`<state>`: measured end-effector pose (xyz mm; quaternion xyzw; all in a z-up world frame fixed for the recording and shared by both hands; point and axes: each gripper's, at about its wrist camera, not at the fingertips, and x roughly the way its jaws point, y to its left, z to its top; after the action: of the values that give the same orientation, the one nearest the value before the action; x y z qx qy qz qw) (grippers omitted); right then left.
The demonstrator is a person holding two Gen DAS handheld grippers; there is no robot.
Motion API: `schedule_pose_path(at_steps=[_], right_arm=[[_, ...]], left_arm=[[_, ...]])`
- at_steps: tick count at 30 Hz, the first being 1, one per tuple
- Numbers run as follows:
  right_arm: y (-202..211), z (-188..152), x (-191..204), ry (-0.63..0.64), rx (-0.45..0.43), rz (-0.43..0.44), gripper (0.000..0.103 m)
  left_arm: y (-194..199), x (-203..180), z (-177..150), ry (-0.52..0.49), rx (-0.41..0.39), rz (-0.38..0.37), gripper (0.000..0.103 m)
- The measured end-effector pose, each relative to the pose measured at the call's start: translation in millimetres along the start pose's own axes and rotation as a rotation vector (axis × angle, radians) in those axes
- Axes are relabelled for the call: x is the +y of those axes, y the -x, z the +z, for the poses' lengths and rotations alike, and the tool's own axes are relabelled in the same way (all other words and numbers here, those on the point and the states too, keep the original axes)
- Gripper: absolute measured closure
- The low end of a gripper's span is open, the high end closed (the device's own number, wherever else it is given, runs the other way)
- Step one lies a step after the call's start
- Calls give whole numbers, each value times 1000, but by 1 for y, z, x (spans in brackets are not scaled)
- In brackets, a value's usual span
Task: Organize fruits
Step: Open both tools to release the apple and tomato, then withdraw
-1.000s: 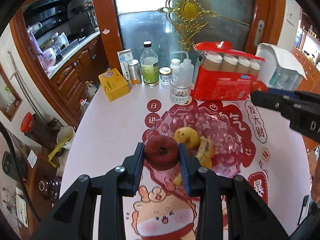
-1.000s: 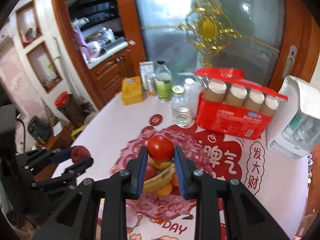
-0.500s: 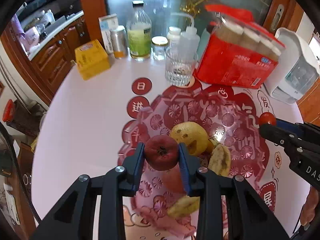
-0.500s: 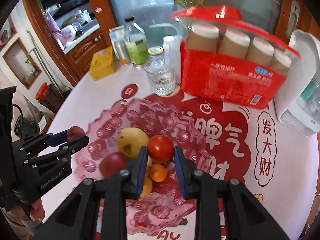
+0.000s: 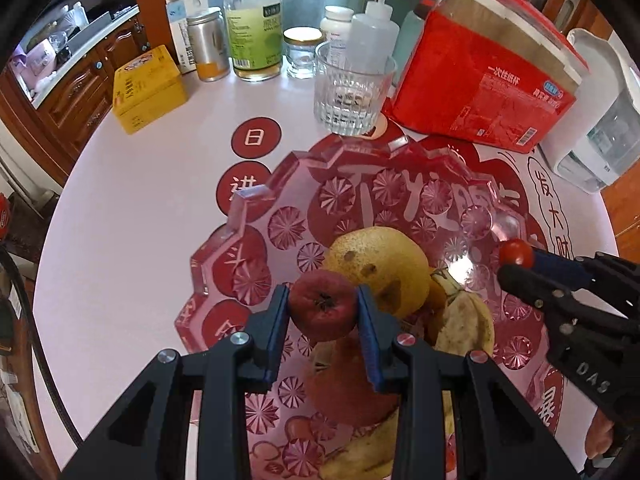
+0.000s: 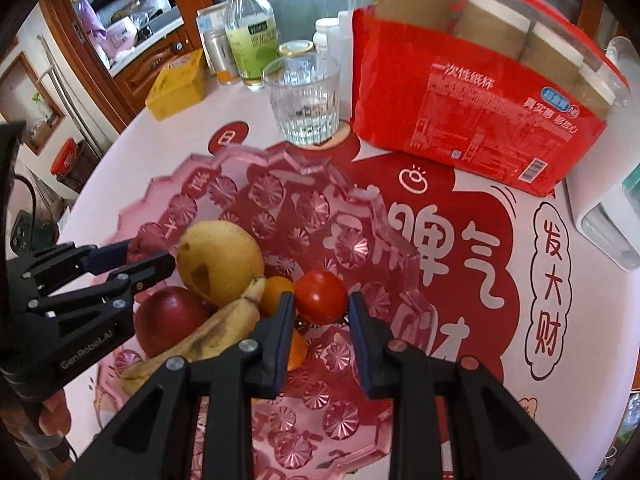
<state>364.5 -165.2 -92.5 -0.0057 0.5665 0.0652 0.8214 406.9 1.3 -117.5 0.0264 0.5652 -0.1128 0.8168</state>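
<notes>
My left gripper is shut on a small dark red apple and holds it low over the clear pink glass fruit plate. My right gripper holds a red tomato between its pads over the same plate; a slim gap shows at the right pad. In the plate lie a yellow pear, a large red apple, a banana and an orange. The right gripper with the tomato shows in the left wrist view.
Behind the plate stand a glass tumbler, a red pack of paper cups, bottles and jars, a yellow box and a white appliance. The round table's edge drops off at the left.
Both grippers have come down and forward over the plate with their fruits. The plate and fruit pile now sit much closer under both.
</notes>
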Motion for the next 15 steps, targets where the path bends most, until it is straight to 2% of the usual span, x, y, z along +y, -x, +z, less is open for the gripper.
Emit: schedule_pose_path(at_steps=[3, 5, 7, 8, 11, 15], right_arm=[[-4, -2, 1, 9, 7, 4, 75], [-4, -2, 2, 10, 4, 11, 74], [-3, -3, 1, 8, -2, 15, 69], [-1, -4, 1, 7, -7, 17, 65], [4, -5, 2, 6, -22, 17, 61], [11, -7, 4, 15, -31, 16, 60]], left_arm=[[-1, -2, -1, -1, 4, -8, 70], [0, -3, -2, -3, 0, -13, 55], [4, -4, -3, 3, -14, -17, 27], [7, -4, -4, 7, -22, -15, 24], [14, -5, -5, 11, -32, -33, 22], [20, -7, -7, 12, -33, -35, 21]])
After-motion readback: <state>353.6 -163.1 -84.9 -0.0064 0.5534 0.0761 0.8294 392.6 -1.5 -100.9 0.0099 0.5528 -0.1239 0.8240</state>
